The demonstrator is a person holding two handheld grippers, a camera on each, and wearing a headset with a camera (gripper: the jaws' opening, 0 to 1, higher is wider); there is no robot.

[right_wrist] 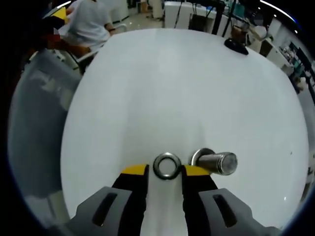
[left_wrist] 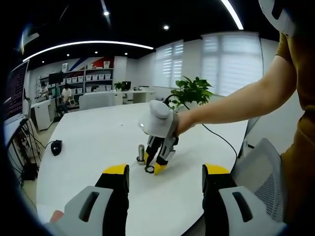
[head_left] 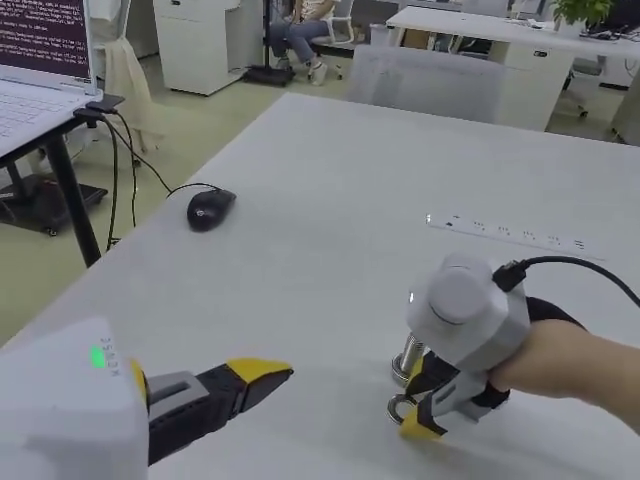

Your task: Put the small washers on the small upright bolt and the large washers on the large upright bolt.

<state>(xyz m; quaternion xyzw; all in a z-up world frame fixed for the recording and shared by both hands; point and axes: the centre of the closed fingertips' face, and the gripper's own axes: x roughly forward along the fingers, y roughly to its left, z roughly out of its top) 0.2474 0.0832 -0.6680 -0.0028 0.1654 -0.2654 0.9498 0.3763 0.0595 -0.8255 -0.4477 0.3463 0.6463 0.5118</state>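
An upright steel bolt (head_left: 410, 358) stands on the white table (head_left: 330, 230) near its front right. My right gripper (head_left: 412, 412) is low beside the bolt, shut on a metal washer (head_left: 398, 407). In the right gripper view the washer (right_wrist: 167, 165) lies flat between the yellow tips of the right gripper (right_wrist: 166, 172), just left of the bolt (right_wrist: 219, 162). My left gripper (head_left: 255, 380) hangs over the table's front left, open and holding nothing. The left gripper (left_wrist: 166, 172) view looks across at the right gripper (left_wrist: 158, 147), the bolt (left_wrist: 141, 152) and the washer (left_wrist: 149, 169).
A black mouse (head_left: 210, 208) with its cable lies at the table's left edge. A white power strip (head_left: 505, 232) lies at the far right. A laptop (head_left: 40, 50) sits on a side stand to the left, and a grey chair (head_left: 430, 80) stands behind the table.
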